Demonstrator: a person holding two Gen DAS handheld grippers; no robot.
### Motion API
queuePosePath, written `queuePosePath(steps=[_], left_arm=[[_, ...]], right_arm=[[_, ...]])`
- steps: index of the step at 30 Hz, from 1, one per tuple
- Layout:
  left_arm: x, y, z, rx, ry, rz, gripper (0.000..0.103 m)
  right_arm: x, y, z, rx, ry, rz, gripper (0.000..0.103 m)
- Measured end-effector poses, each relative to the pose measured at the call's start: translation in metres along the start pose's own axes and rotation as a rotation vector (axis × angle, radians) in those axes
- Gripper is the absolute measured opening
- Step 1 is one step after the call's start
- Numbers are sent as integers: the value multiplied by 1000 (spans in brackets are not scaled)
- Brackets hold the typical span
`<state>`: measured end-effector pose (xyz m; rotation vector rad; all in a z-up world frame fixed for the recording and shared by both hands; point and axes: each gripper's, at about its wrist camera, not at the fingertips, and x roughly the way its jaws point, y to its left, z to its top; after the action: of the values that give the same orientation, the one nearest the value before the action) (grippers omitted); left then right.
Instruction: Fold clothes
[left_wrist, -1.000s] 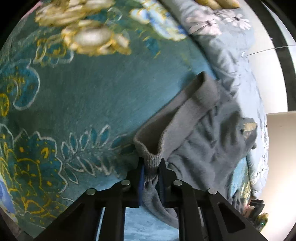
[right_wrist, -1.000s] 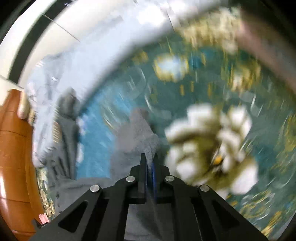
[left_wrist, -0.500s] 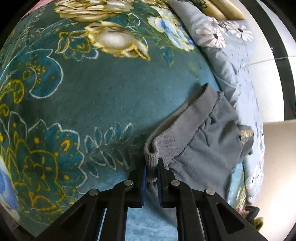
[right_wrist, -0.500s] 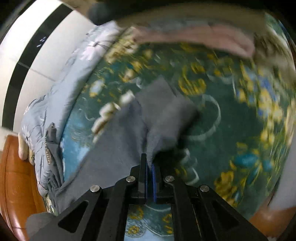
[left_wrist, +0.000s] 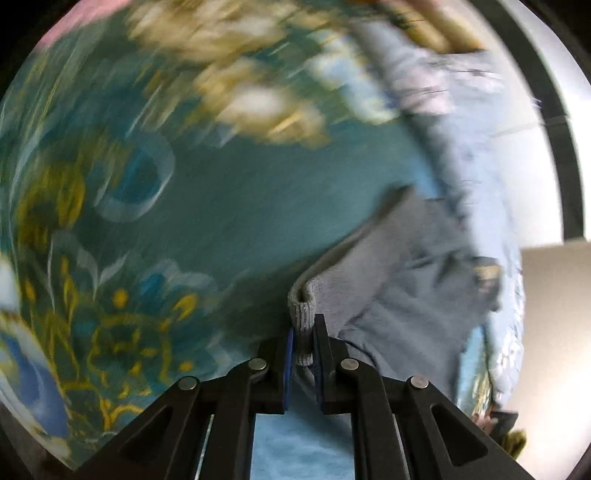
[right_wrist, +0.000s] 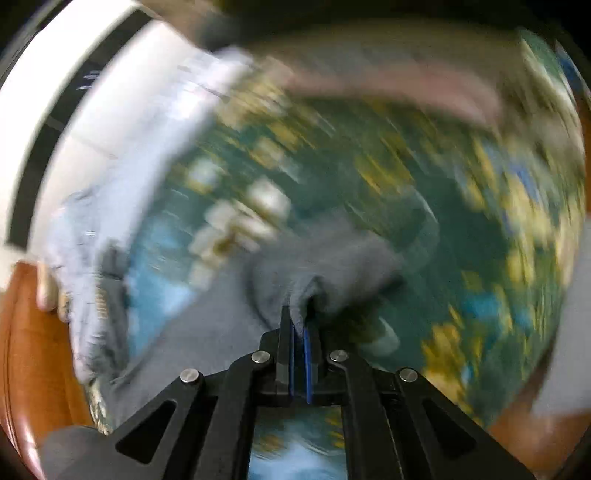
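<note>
garment (left_wrist: 413, 295): soft, light, limp knit, on blanket (left_wrist: 229, 206) | left gripper (left_wrist: 303, 341) clamped on ribbed hem | right gripper (right_wrist: 299, 325) clamped on garment edge | best hold: thick hem, 2 corners

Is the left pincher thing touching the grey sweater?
Touching. The left wrist view shows the left gripper shut on the grey sweater: its ribbed edge sits pinched between the two fingers, with no gap.

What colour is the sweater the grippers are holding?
Grey. The sweater has a ribbed knit edge, showing best in the left wrist view.
</note>
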<state>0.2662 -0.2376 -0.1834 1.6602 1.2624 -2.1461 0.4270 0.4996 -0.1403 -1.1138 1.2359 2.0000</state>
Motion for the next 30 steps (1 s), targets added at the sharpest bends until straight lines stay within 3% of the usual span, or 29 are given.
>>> queuePosePath(steps=[4,8,10,12,16,18,22,26,30], left_arm=[[7,6,3,4,32,-19,10],[2,2,11,76,106,-48,17],[-7,-1,14,121,132,-48,21],[-19,-12,22,195,109,-4,29],[-15,-51,45,298,42,17,43],[8,-76,65,299,33,-11,49],[64,-124,102,283,43,-45,49],[99,-154,123,240,46,-56,49],[121,-164,122,195,83,-76,50]], right_arm=[[9,-13,-10,54,30,-9,4],[5,-4,-8,35,52,-34,7],[-1,0,-8,13,65,-82,15],[-14,5,-7,-14,59,-156,25],[-37,30,11,-87,10,-249,26],[-34,65,29,-135,6,-212,26],[5,171,64,-235,45,-10,43],[72,271,84,-266,139,181,43],[153,352,84,-308,233,228,43]])
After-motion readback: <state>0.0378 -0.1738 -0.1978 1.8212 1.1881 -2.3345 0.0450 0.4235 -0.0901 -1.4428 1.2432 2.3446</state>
